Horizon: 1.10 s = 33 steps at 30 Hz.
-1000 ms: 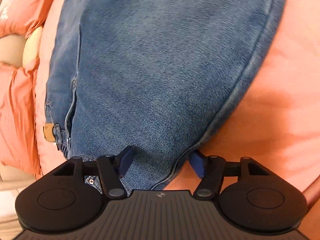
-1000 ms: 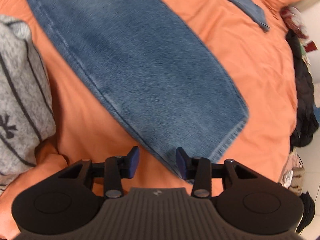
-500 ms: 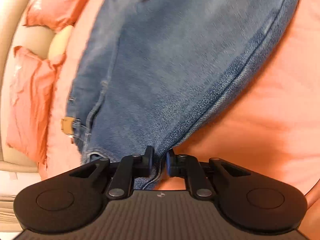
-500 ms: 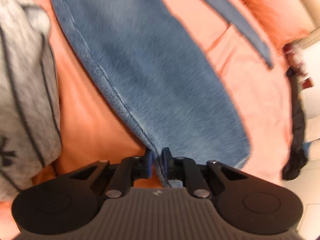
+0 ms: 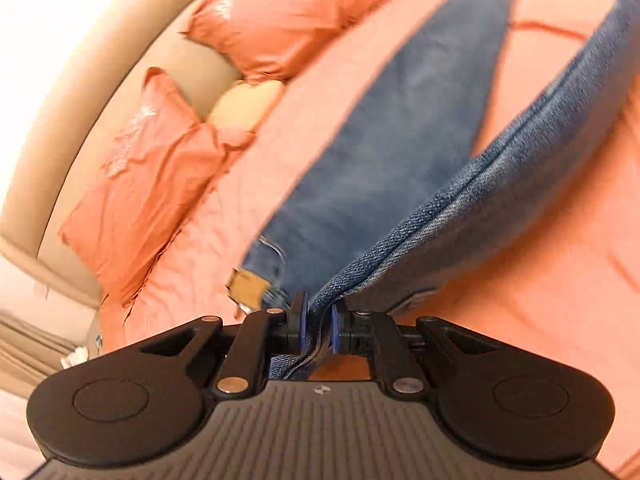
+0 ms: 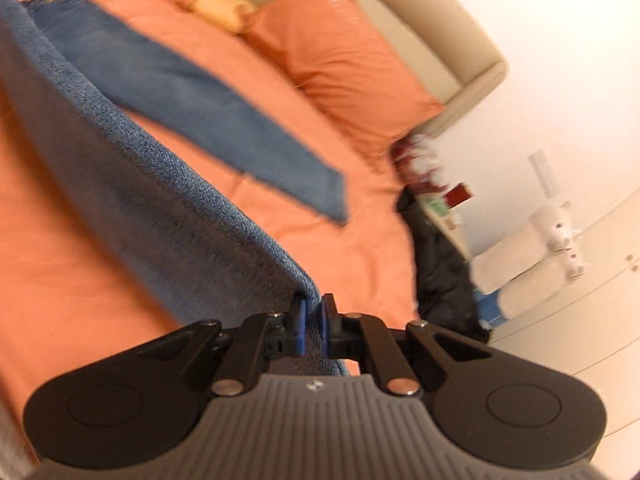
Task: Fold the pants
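Note:
Blue jeans (image 5: 400,152) lie on an orange bedspread (image 5: 552,264). My left gripper (image 5: 317,320) is shut on the side seam of the near leg close to the waistband, lifting that edge off the bed. A tan leather patch (image 5: 248,286) shows at the waist. My right gripper (image 6: 312,322) is shut on the same leg's edge near its hem, holding the jeans (image 6: 140,184) up as a raised fold. The other leg (image 6: 192,92) lies flat on the bedspread (image 6: 60,260) beyond.
Orange pillows (image 5: 152,172) and a yellow cushion (image 5: 244,106) rest against a beige headboard (image 5: 80,92). In the right wrist view an orange pillow (image 6: 344,64) lies at the head, with dark clothes (image 6: 436,280) and clutter beside the bed and white cupboards (image 6: 580,320).
Both grippers closed on the near leg's edge, then lifted it off the bed. Both views have tilted up toward the headboard, and the leg now hangs between the grippers.

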Motion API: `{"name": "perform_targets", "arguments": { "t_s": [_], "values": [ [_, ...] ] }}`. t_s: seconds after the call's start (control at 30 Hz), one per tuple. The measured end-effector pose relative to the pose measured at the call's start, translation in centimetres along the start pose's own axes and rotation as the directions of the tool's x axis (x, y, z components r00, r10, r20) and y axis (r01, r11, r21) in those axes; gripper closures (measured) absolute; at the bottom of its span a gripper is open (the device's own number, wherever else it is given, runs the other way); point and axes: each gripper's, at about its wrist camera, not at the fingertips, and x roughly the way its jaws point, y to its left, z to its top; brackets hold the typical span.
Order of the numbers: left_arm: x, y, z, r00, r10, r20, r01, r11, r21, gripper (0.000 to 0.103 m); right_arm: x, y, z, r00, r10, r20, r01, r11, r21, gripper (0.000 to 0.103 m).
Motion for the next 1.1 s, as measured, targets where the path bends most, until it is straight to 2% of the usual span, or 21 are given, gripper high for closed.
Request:
{"name": "perform_targets", "arguments": {
  "t_s": [0.17, 0.3, 0.5, 0.67, 0.87, 0.97, 1.1],
  "values": [
    [2.6, 3.5, 4.6, 1.0, 0.012, 0.003, -0.012, 0.999, -0.037, 0.09, 4.2, -1.7, 5.3, 0.996, -0.087, -0.028, 0.087, 0.996, -0.016, 0.103],
    [6.4, 5.7, 8.0, 0.999, 0.036, -0.001, -0.036, 0.998, -0.043, 0.09, 10.7, -3.5, 10.2, 0.988, -0.142, -0.053, 0.141, 0.99, -0.024, 0.103],
    [13.4, 7.6, 11.0, 0.997, 0.068, -0.048, -0.07, 0.997, -0.043, 0.09, 20.4, -3.2, 16.0, 0.984, -0.15, -0.101, 0.146, 0.988, -0.045, 0.103],
    [19.5, 7.9, 11.6, 0.994, 0.025, -0.107, -0.029, 0.999, -0.034, 0.09, 28.3, -0.9, 18.8, 0.976, -0.153, -0.155, 0.141, 0.986, -0.085, 0.103],
    [25.8, 6.5, 11.0, 0.985, -0.033, -0.171, 0.03, 0.999, -0.015, 0.091, 34.4, 1.5, 21.0, 0.973, -0.153, -0.171, 0.126, 0.979, -0.162, 0.103],
    [27.5, 5.4, 10.3, 0.982, -0.045, -0.184, 0.046, 0.999, 0.003, 0.091, 36.8, 2.4, 21.5, 0.97, -0.138, -0.202, 0.098, 0.975, -0.197, 0.103],
    [28.0, 4.1, 9.2, 0.986, -0.024, -0.163, 0.028, 0.999, 0.02, 0.091, 39.4, 3.4, 22.3, 0.96, -0.146, -0.241, 0.087, 0.967, -0.239, 0.103]
  ]
}}
